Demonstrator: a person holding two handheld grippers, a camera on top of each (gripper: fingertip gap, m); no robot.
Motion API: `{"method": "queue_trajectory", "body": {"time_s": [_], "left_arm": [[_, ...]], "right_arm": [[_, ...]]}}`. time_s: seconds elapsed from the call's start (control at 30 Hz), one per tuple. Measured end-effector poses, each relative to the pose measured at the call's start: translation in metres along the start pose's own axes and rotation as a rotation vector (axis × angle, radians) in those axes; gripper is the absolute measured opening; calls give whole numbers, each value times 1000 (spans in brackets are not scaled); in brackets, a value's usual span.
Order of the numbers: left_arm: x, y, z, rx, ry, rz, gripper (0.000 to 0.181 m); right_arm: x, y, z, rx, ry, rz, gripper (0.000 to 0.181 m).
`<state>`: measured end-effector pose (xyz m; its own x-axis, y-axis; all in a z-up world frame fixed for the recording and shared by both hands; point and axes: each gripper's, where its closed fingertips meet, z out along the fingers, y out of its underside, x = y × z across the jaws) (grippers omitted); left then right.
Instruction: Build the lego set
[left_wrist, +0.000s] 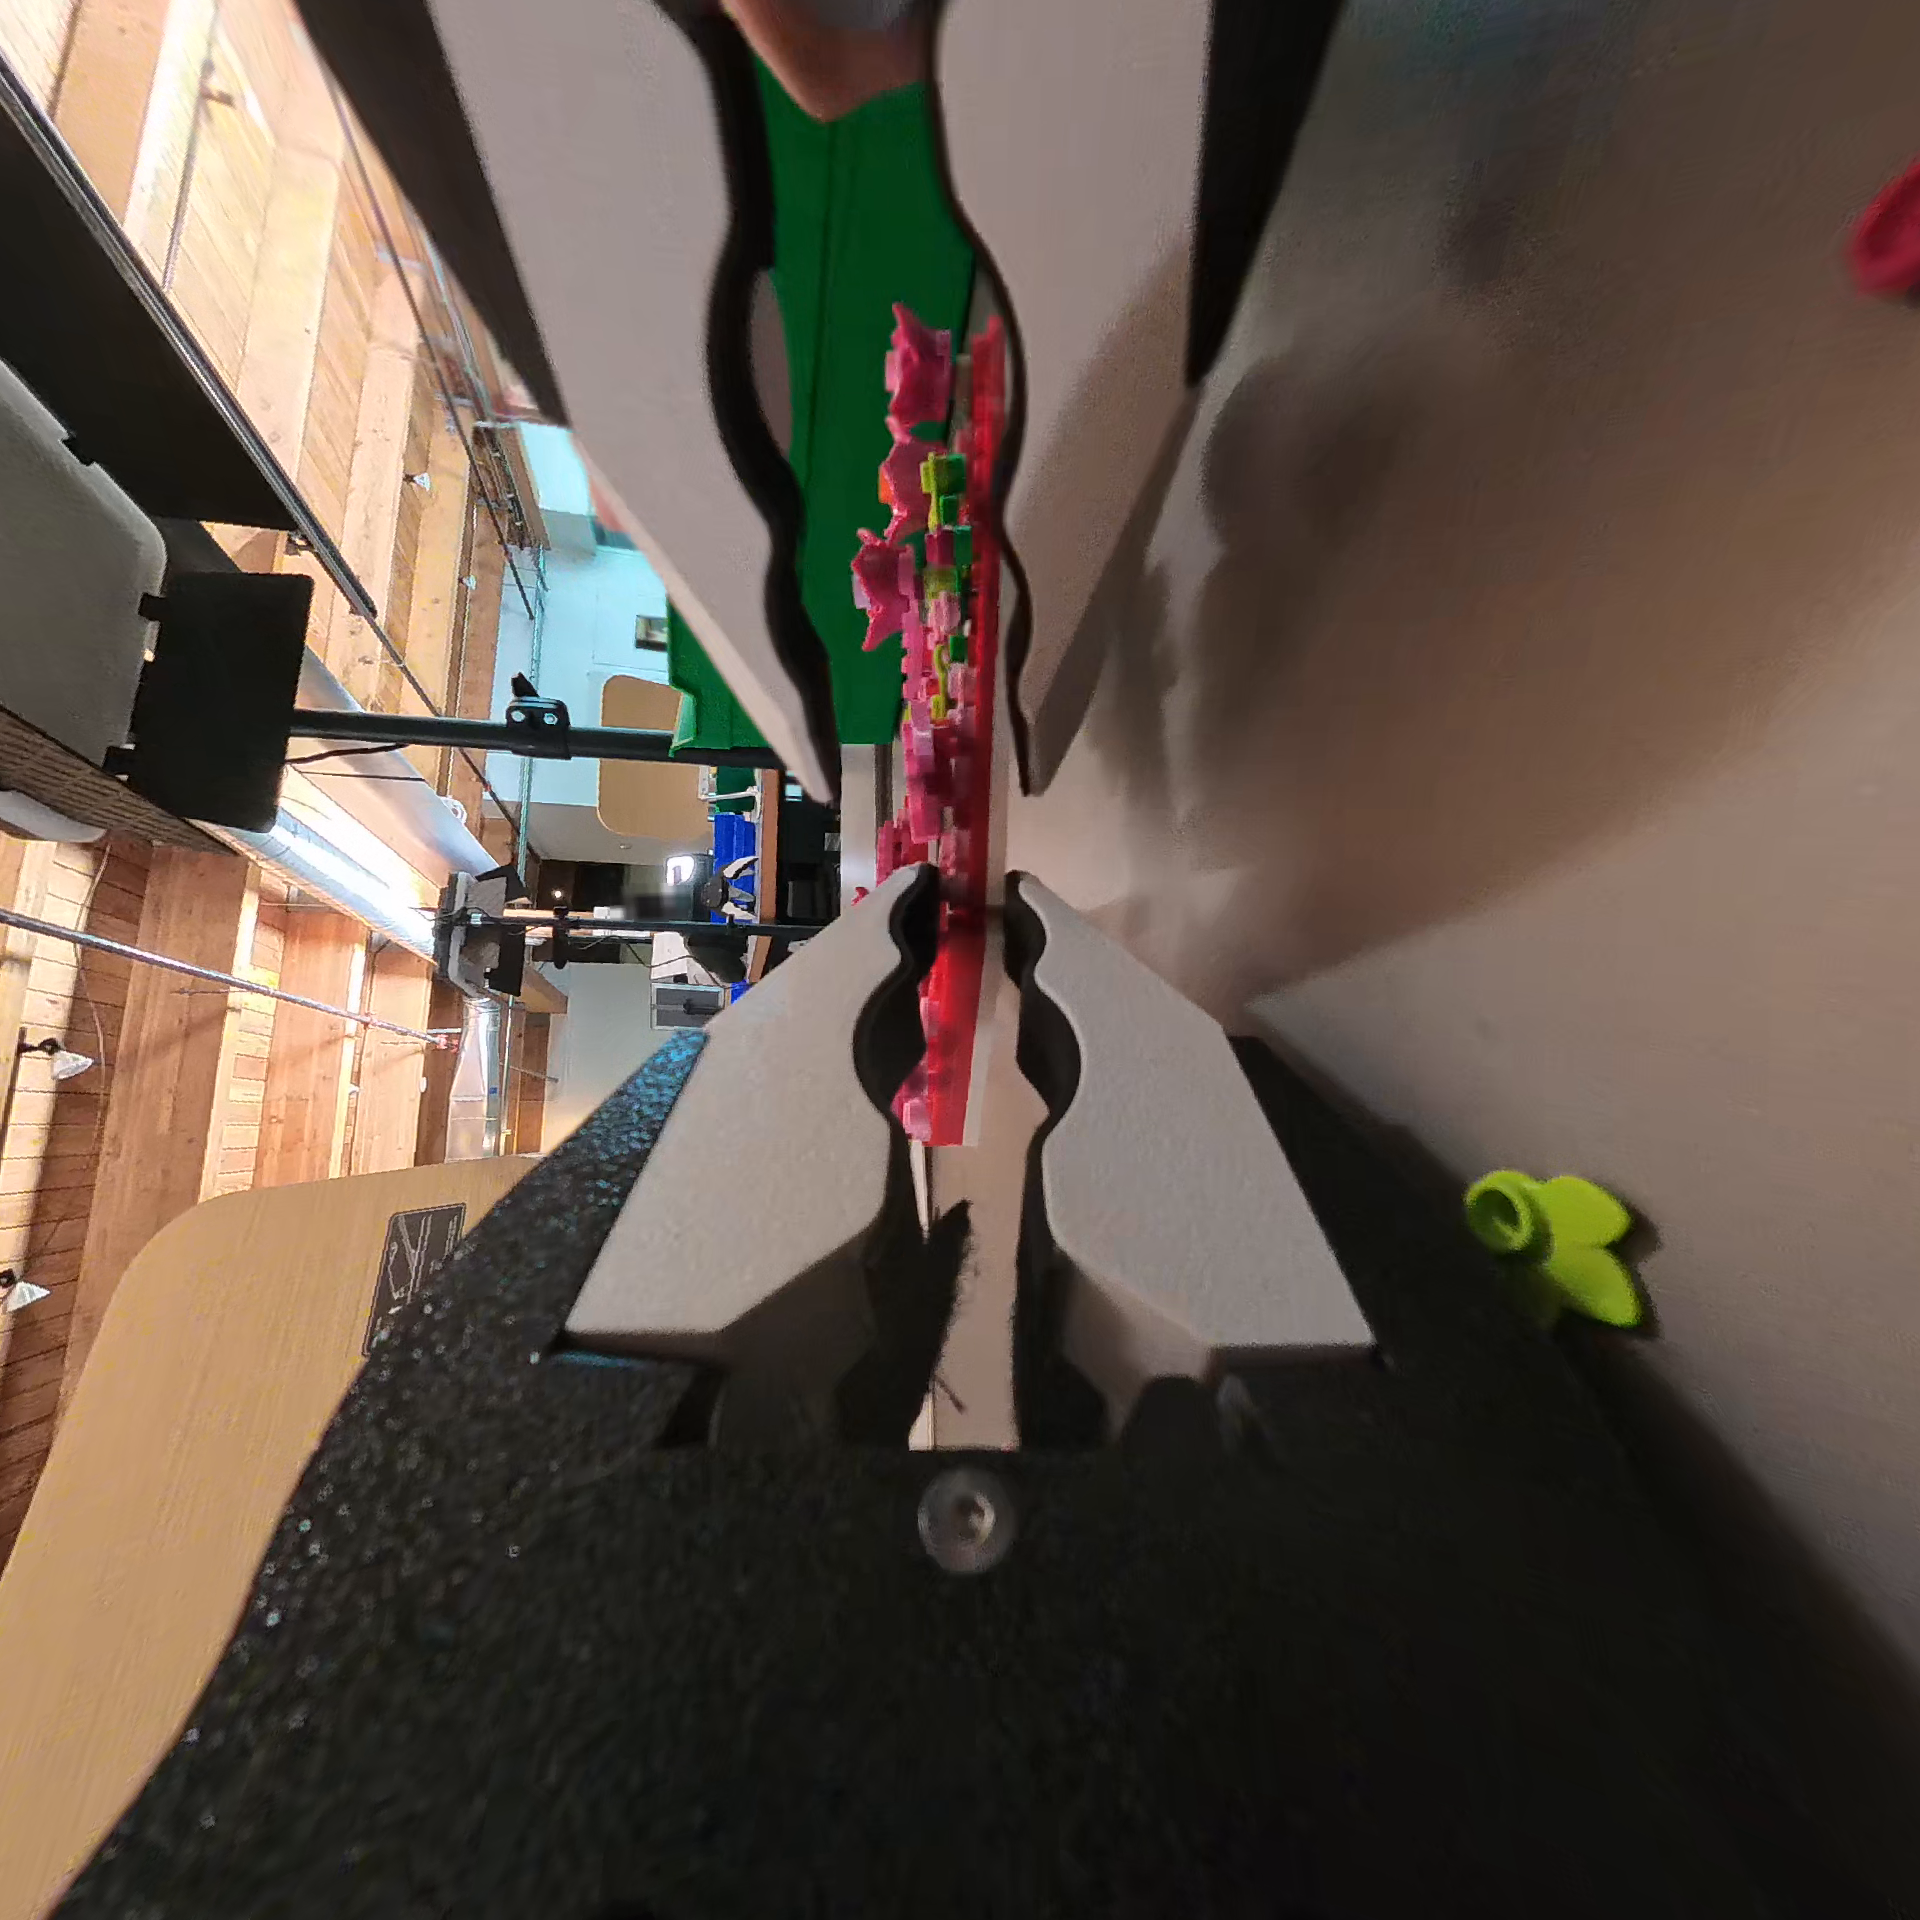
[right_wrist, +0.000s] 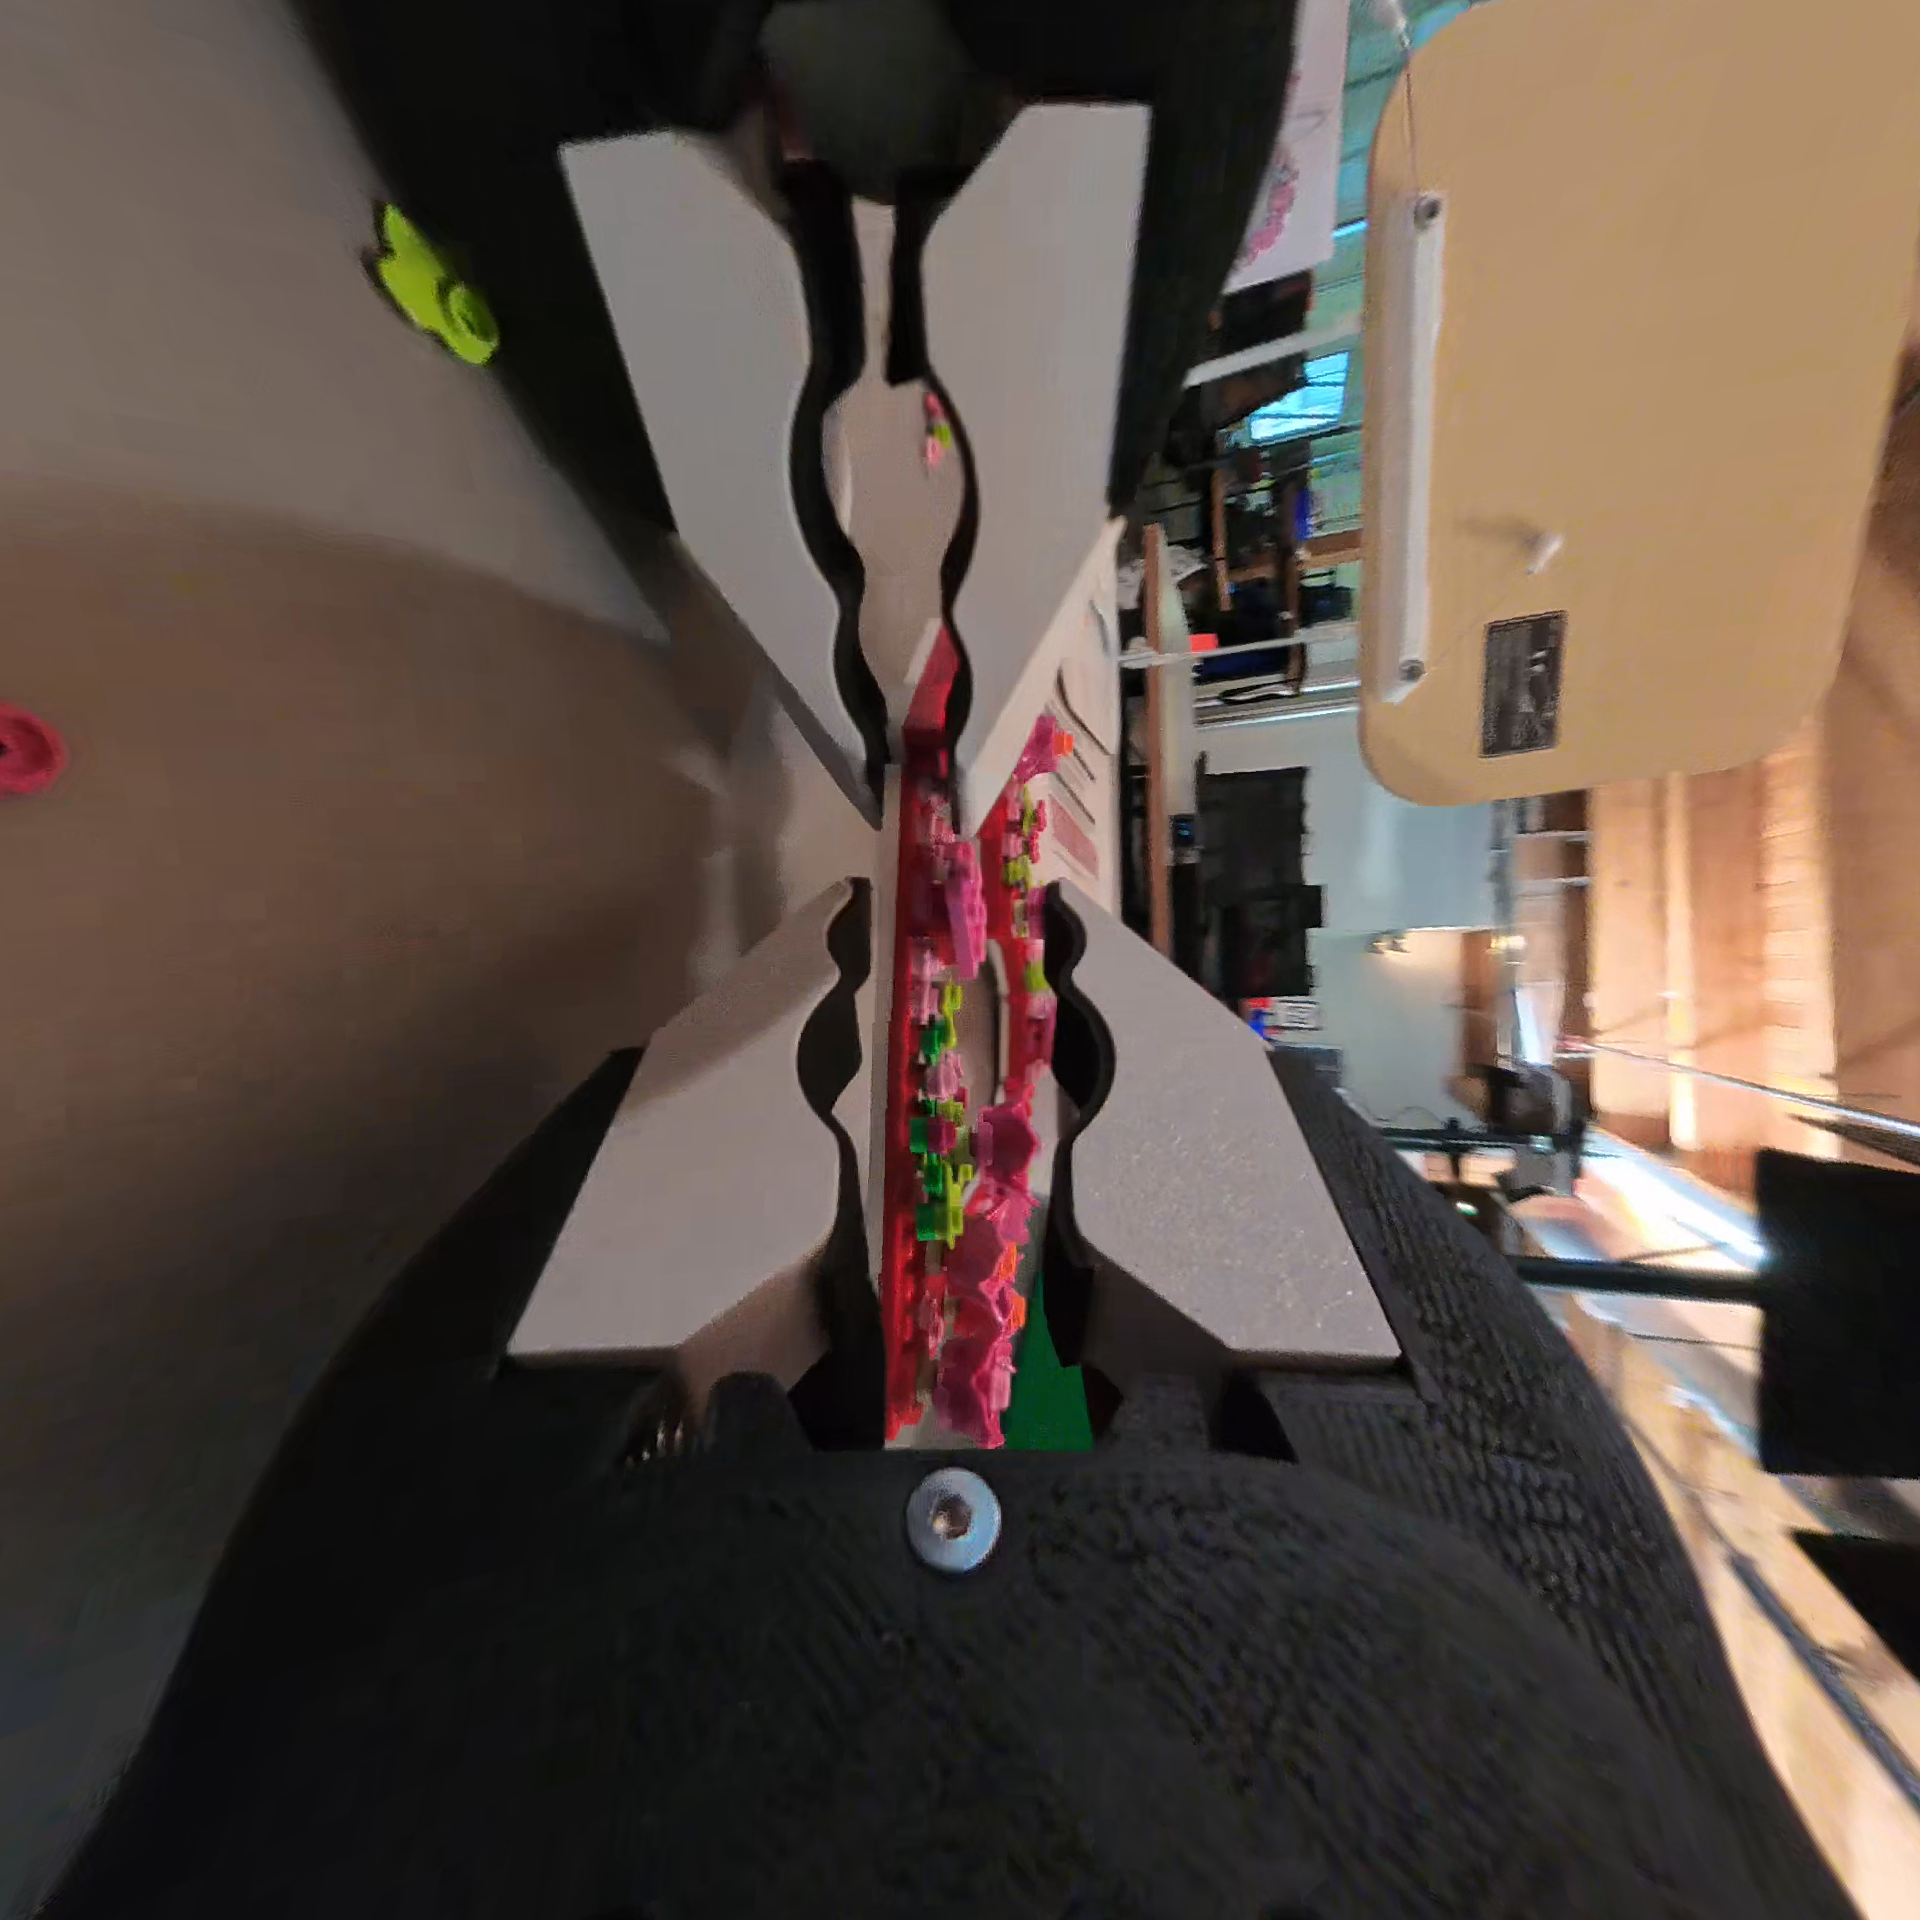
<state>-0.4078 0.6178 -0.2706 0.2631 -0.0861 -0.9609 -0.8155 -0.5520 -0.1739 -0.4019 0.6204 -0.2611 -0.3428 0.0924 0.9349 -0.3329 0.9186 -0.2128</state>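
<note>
The lego build is a red plate (left_wrist: 961, 997) with pink flowers and green leaves, seen edge-on and standing upright over the white table (left_wrist: 1558, 727). My left gripper (left_wrist: 968, 883) is shut on one end of the plate. My right gripper (right_wrist: 956, 896) faces it from the other end and straddles the build (right_wrist: 904, 1039). One of its fingers (right_wrist: 727, 1143) lies along the plate's bare back. The other stands just off the flowers (right_wrist: 1003, 1143), with a slim gap showing. Each gripper shows in the other's view: the right (left_wrist: 935, 779), the left (right_wrist: 925, 769).
A loose lime leaf piece (left_wrist: 1558, 1247) (right_wrist: 431, 291) and a red piece (left_wrist: 1886, 249) (right_wrist: 26, 748) lie on the table. A green plate (left_wrist: 852, 260) stands behind the build. A hand (left_wrist: 831, 52) is at the top edge. Light wooden panels (left_wrist: 260, 1455) (right_wrist: 1610, 416) are nearby. My two grippers' fingertips are within a few centimetres of each other. Left tips and right tips are each some 10 cm from the loose lime leaf piece (left_wrist: 1558, 1247). My right wrist view (right_wrist: 402, 249) looks at it from another angle.
</note>
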Motion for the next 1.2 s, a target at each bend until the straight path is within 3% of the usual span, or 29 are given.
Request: {"method": "queue_trajectory", "body": {"time_s": [0.13, 0.27, 0.53, 0.63, 0.73, 0.87, 0.97, 1.1, 1.2], "left_arm": [[-1, -1, 0, 5, -2, -5, 10], [4, -1, 1, 3, 19, 13, 10], [5, -1, 3, -42, 93, 31, 15], [14, -4, 2, -32, 185, -22, 29], [20, -6, 0, -27, 254, -74, 25], [19, -15, -8, 32, 363, -225, 36], [-11, -19, -20, 112, 367, -450, 41], [-101, -8, -53, 255, 152, -783, 41], [-144, 7, -86, 330, 9, -1009, 38]], "right_arm": [[-4, 3, 4, -19, 42, -65, 18], [-9, 4, 3, -26, 21, -29, 18], [-7, 8, -32, 18, 90, 171, 34], [-2, 14, -43, 28, 148, 260, 35], [10, 22, -48, 21, 219, 320, 35], [23, 34, -49, 17, 283, 404, 36], [31, 40, -53, 21, 318, 455, 35], [39, 49, -57, 23, 355, 518, 34], [45, 60, -58, 6, 388, 565, 34]]}}
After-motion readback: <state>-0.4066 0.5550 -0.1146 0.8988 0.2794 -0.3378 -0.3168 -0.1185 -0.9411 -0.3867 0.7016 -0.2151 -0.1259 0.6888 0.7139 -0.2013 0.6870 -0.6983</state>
